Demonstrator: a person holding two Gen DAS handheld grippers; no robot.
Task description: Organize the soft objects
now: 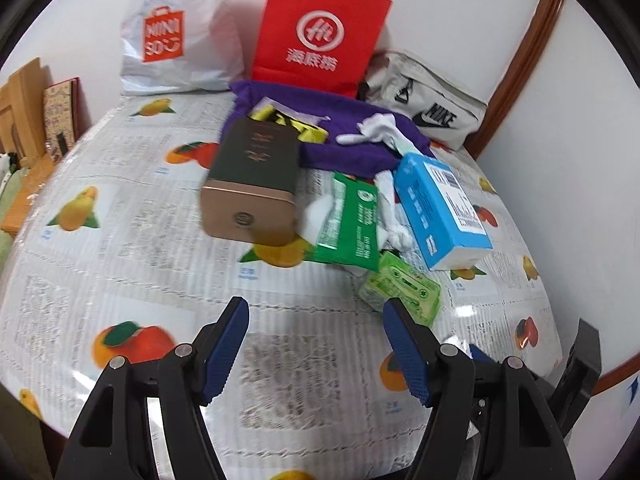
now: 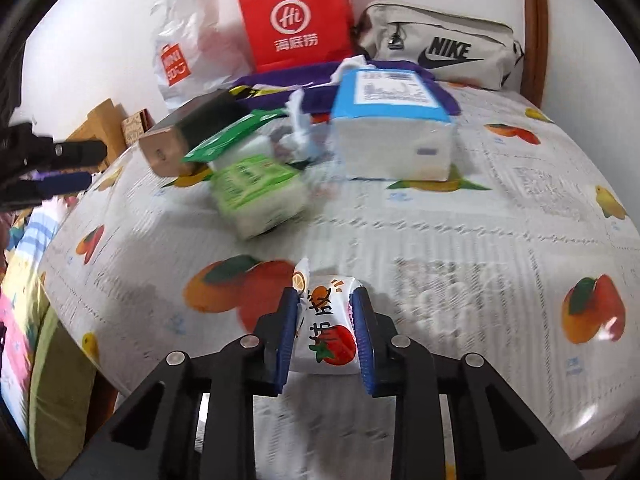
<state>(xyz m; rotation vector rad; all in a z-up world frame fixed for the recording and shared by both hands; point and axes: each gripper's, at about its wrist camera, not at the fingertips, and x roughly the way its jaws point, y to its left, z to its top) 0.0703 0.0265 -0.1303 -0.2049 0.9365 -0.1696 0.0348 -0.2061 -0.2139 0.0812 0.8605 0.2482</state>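
- White walls stand behind a worktop [image 1: 132, 208] with a cloth full of fruit pictures.
- Far left at the back sits a white plastic bag [image 1: 180, 32], and next to it a red paper bag [image 1: 320, 28].
- In front of the bags lies a purple cloth [image 1: 352, 148], with a dark tin box [image 1: 256, 176] leaning on its left side.
- Just right of the tin are a green tissue pack [image 1: 352, 224], a small light-green pack [image 1: 404, 288] and a blue tissue box [image 1: 440, 208], all close together.
- At the back right rests a grey pouch [image 1: 428, 96].
- The left tongs [image 1: 316, 344] hang over the cloth with a wide gap and nothing inside.
- The right tongs [image 2: 326, 332] are squeezed on a little white tissue pack with fruit drawings [image 2: 326, 328], near the front of the worktop and well apart from the pile.
- That pack looks light and squishy, and its wrapper looks a bit slippery.
- Holding it across the fat middle seems best, with a gentle squeeze, so it does not pop out.
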